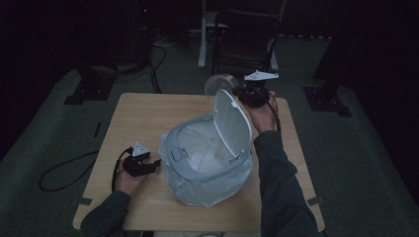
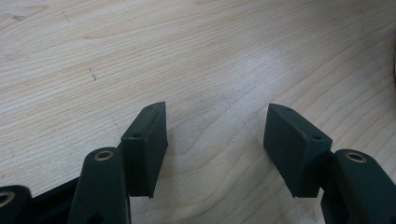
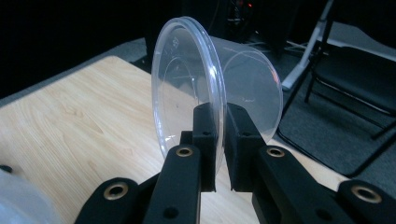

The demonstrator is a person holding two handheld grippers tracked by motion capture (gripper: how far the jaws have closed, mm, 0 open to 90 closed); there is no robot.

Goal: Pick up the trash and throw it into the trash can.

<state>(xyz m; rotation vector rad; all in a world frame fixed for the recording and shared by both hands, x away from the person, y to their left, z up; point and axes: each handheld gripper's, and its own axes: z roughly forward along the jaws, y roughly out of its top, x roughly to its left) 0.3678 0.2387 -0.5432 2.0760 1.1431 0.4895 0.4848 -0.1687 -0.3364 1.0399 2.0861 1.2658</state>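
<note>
Black jaws fill the bottom of the right gripper view, clamped on the wall of a clear plastic cup (image 3: 210, 88) just under its rim, one pad inside and one outside. From the high view, the right gripper (image 1: 245, 92) holds that cup (image 1: 219, 84) up beyond the far edge of the bin's raised lid (image 1: 232, 123), above the far part of the wooden table (image 1: 143, 113). The cup lies on its side: its long axis runs roughly level, mouth turned toward the person's left and base pointing away toward the chair (image 1: 247, 39). The bin (image 1: 197, 168), lined with a white bag (image 1: 207, 190), stands open in mid-table. Over on the left, the left gripper (image 1: 148, 165) rests low near the bin, jaws spread with bare wood between them (image 2: 217, 154), gripping nothing. To drop the cup cleanly, I'd say bring it back over the lid's top edge until it hangs above the open mouth, tip the base downward, then release; letting go too early risks it bouncing off the lid or landing behind the bin.
</note>
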